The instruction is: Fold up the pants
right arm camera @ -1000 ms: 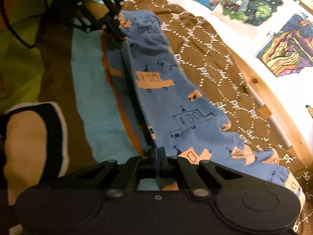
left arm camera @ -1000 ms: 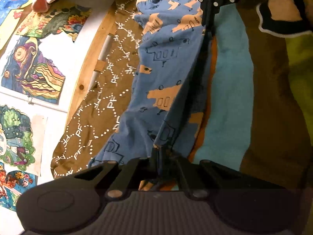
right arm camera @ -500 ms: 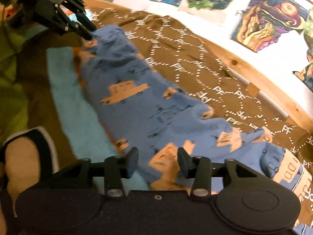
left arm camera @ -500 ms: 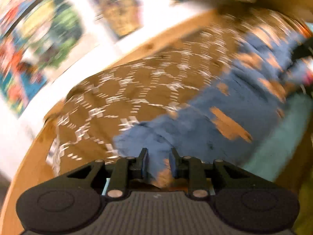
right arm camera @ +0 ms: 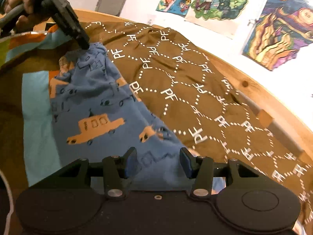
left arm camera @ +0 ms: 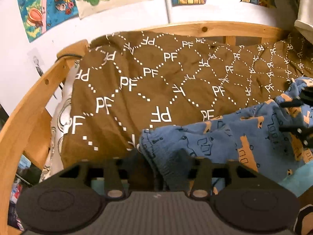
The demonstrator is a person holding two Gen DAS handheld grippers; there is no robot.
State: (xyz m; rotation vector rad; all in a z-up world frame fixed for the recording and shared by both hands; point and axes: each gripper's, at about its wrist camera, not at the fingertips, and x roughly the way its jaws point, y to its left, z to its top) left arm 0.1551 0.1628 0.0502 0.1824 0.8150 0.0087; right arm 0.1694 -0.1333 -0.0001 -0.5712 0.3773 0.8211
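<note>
Blue pants with orange vehicle prints point(right arm camera: 92, 105) lie lengthwise on the bed, over the seam between a brown "PF" blanket point(right arm camera: 195, 82) and a striped cover. My left gripper point(left arm camera: 160, 156) is open, with one end of the pants point(left arm camera: 225, 139) lying bunched between its fingers. My right gripper point(right arm camera: 157, 161) is open wide over the other end of the pants. The left gripper also shows in the right wrist view point(right arm camera: 78, 37), at the far end of the pants.
A wooden bed frame point(left arm camera: 215, 28) runs along the white wall hung with colourful drawings point(right arm camera: 213, 0). A striped turquoise, brown and green cover point(right arm camera: 37, 107) lies on the near side of the pants. A patterned sheet point(left arm camera: 58, 121) hangs at the bed's left end.
Both grippers were shut on the pants' edge a second ago. Both have opened and let the cloth drop onto the bed. The left gripper has swung round toward the wall.
</note>
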